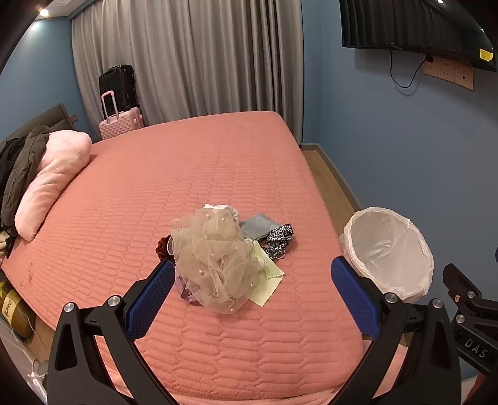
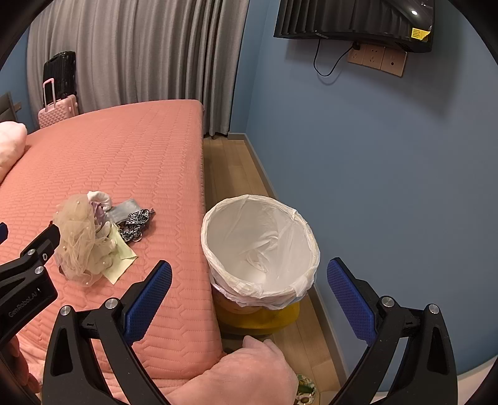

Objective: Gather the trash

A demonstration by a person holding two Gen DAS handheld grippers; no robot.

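A pile of trash lies on the pink bed [image 1: 218,162]: a beige tulle bundle with pearls [image 1: 214,258], a pale green cloth [image 1: 267,280], a grey cloth [image 1: 256,226], a leopard-print piece [image 1: 278,238] and a dark red scrunchie [image 1: 163,247]. My left gripper [image 1: 252,271] is open, just in front of the pile, empty. A bin with a white liner [image 2: 260,246] stands on the floor beside the bed. My right gripper [image 2: 249,274] is open and empty above the bin's near rim. The pile also shows in the right wrist view [image 2: 82,236].
A pink pillow [image 1: 53,177] and dark clothes [image 1: 18,168] lie at the bed's left end. Two suitcases [image 1: 119,106] stand by the grey curtain. A blue wall [image 2: 389,171] with a TV [image 2: 358,21] runs close along the narrow wooden floor strip [image 2: 230,168].
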